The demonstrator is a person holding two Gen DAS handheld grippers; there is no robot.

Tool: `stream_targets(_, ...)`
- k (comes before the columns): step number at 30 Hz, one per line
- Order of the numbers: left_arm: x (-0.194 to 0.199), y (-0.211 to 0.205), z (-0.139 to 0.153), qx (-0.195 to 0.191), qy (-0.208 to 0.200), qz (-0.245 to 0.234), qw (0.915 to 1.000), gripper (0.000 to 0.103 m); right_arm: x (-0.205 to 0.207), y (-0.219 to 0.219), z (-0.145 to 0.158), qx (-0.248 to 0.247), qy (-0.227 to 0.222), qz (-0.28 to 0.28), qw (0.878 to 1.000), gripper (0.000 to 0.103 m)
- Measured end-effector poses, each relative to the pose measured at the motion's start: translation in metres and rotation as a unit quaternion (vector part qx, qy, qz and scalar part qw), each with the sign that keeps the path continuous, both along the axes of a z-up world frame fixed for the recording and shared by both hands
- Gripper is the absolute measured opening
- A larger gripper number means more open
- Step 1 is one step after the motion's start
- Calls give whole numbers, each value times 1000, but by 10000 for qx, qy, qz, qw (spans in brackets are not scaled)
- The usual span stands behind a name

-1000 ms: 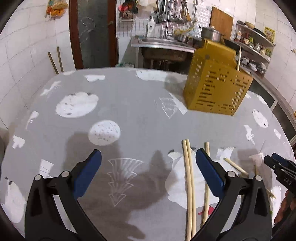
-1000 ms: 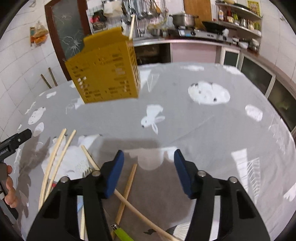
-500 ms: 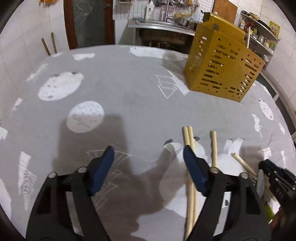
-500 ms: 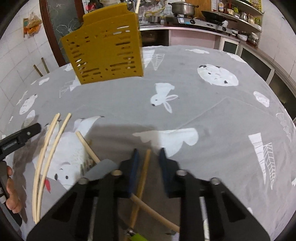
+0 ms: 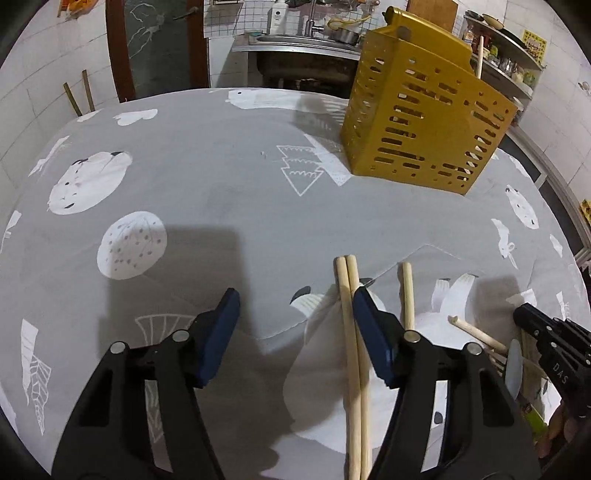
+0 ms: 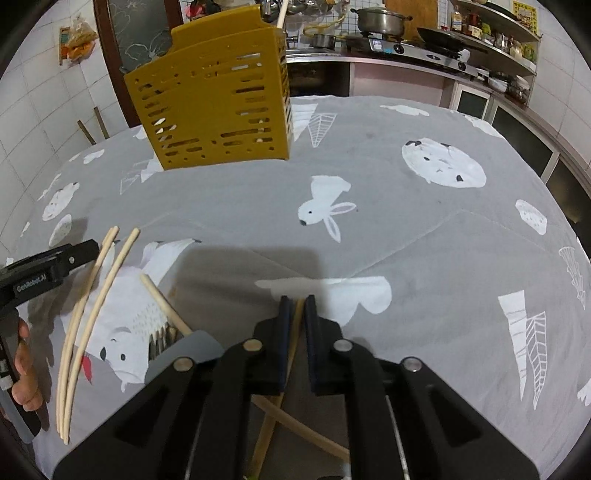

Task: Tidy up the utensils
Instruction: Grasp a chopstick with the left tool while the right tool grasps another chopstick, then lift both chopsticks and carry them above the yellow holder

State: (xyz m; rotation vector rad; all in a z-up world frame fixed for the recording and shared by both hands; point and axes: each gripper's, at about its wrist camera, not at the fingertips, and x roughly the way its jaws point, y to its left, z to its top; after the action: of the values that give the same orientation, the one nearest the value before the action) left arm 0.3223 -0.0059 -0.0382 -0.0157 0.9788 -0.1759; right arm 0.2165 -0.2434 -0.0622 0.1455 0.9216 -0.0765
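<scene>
A pair of pale chopsticks [image 5: 351, 332] lies side by side on the grey patterned tablecloth [image 5: 221, 206]. My left gripper [image 5: 295, 325] hangs low over it, jaws closing, with the pair just inside the right finger and neither pad pressing on it. My right gripper [image 6: 297, 306] is shut on a darker wooden chopstick [image 6: 298, 317], which lies across another chopstick [image 6: 166, 306] on the cloth. The yellow slotted utensil holder [image 5: 424, 125] [image 6: 214, 107] stands at the far side with one chopstick [image 6: 282, 13] upright in it.
A single chopstick [image 5: 407, 295] lies right of the pair. A fork [image 6: 162, 338] and a grey flat utensil [image 6: 188, 350] lie by my right gripper. A kitchen counter with a stove [image 6: 406, 44] runs behind the table.
My left gripper came down toward the pair of chopsticks and its jaws narrowed. My right gripper sank a little and closed on the darker chopstick.
</scene>
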Motion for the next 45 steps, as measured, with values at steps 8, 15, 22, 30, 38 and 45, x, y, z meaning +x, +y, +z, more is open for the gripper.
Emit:
stream_targets(8,5,1,4,-104,49,-59,9999,62,1,-1,-1,77,4,0,10000,9)
stream_targets(15,5,-1,-2,119,-25,-89,9999,61,1,-1,-1,72,4,-3,10000,9)
stream_targets(22,5,-3,-3,247,21,-158,9996,60,1,0,-1,35,24,-40,10000,9)
stream_targets(30,11,-16,-3,357,139,-97,9992,32,-5,7,0,-44,129,-284,9995,9)
stream_targets(38,20,-23,-5,390,171,-24,9991,22,-2,9,-1,-64,93,-497,9987,7)
stream_targets(45,13,-24,-7,459,-54,33,9989,14,0,7,-2,-6,-73,-648,9979,6)
